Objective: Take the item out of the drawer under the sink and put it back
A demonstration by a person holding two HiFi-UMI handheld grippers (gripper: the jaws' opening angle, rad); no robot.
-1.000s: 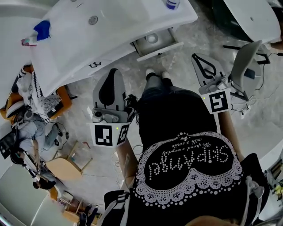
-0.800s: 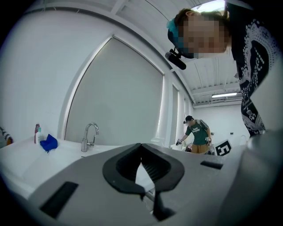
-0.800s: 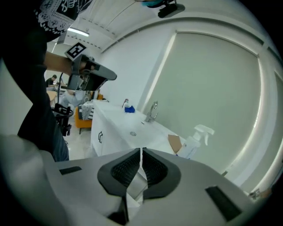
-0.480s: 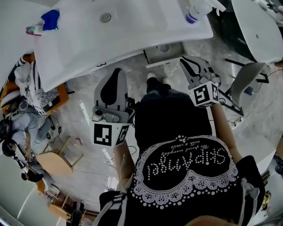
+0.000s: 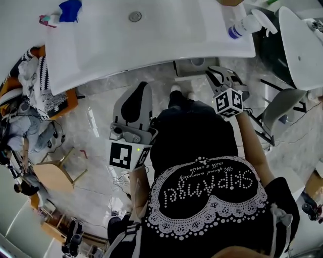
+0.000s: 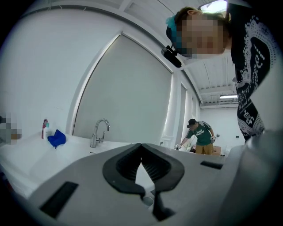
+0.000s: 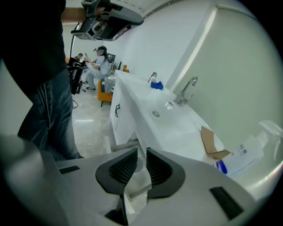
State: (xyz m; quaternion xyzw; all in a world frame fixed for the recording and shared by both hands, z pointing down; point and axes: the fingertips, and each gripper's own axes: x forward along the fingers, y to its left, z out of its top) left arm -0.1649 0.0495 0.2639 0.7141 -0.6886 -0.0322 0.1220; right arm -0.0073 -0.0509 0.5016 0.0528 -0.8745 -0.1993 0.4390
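Standing at sink (image 5: 118, 31), a person faces the open drawer (image 5: 182, 68) just under the sink's front edge. Item (image 5: 197, 61) is small, round and pale. It lies inside the drawer, below the sink's right side.

Right gripper (image 5: 216, 75) tilts down toward the drawer, just beside it. Its jaws have just been opening and now stand a little apart. The item shows through the gap, lying in the drawer beyond them, with the pads clear of it. Nothing is held.

Left gripper (image 5: 142, 86) hangs below the sink's front edge, left of the drawer and well apart from it. Its jaws are closed tip to tip, with nothing between them.

Tabletop (image 5: 96, 58) around the sink:
- spray bottle (image 5: 246, 25) at the right end
- blue cloth (image 5: 69, 9) far left
- faucet (image 6: 99, 132) behind the sink
- cardboard scrap (image 7: 213, 145) right of the sink, near the bottle
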